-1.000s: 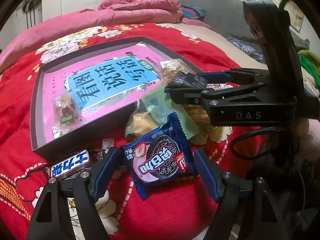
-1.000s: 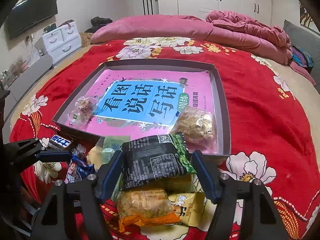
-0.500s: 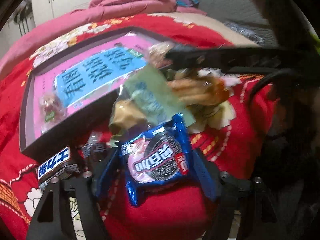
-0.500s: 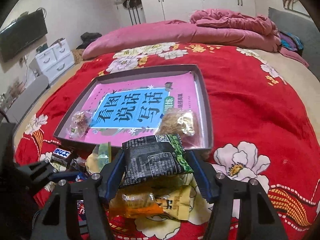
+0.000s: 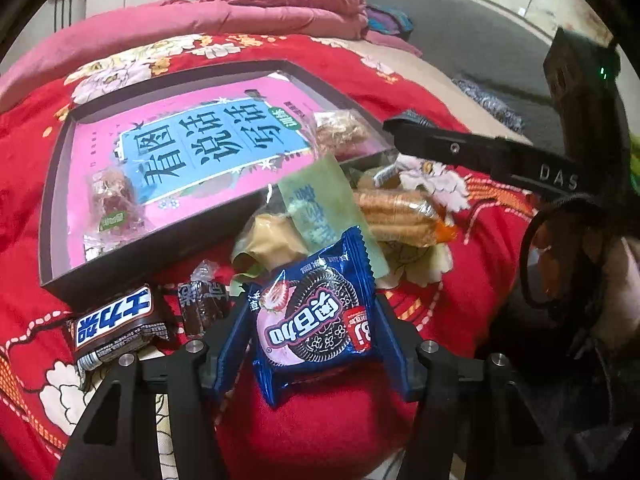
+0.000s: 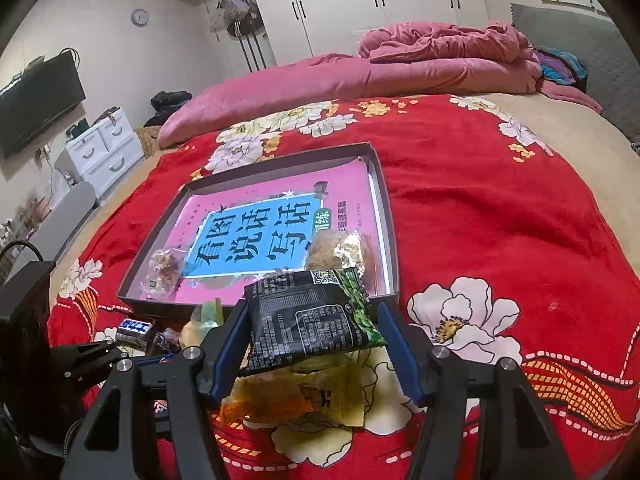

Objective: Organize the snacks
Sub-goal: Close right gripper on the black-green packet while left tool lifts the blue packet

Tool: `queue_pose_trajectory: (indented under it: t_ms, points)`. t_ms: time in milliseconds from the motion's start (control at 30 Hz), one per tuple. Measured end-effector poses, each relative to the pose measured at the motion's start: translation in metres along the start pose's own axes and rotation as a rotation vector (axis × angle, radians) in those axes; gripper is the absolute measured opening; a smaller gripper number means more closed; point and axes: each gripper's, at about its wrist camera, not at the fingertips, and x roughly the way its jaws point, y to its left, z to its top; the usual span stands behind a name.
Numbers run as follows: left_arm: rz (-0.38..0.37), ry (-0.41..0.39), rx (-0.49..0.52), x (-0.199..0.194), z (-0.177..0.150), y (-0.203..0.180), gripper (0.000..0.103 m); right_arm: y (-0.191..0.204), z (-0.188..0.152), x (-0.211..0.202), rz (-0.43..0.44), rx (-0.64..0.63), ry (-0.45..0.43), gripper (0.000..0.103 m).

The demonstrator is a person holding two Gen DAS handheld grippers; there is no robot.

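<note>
A blue cookie packet (image 5: 316, 320) lies on the red bedspread between the blue pads of my left gripper (image 5: 310, 312). Its jaws are closing and both pads touch the packet's side edges. My right gripper (image 6: 312, 312) is shut on a black-and-green snack packet (image 6: 308, 320), held in the air just in front of the near wall of a dark shallow box (image 6: 392, 240). In the left wrist view the box wall (image 5: 140, 248) is just beyond the loose snacks. A pink book (image 5: 208, 140) lines the box, with two clear-wrapped snacks (image 5: 112, 200) (image 5: 340, 132) on it.
Loose on the bedspread in front of the box lie a chocolate bar (image 5: 116, 320), a small brown candy (image 5: 204, 304), a green-wrapped pastry (image 5: 316, 208) and an orange-wrapped biscuit roll (image 5: 400, 216). Yellow and orange packets (image 6: 296, 396) lie under the held packet. A pink quilt (image 6: 440, 52) is piled at the bed's far end.
My left jaws have narrowed from wide apart until they meet the blue cookie packet. The right gripper has rolled and risen slightly with the black-and-green packet.
</note>
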Motion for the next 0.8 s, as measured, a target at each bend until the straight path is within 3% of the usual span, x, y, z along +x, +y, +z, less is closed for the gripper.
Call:
queue_pose_trajectory:
  t_ms: [800]
  points:
    - [-0.022,-0.129,-0.063,-0.041,0.012,0.010,0.060,0.017,0.007,-0.012,0.034,0.006,-0.027,0.064]
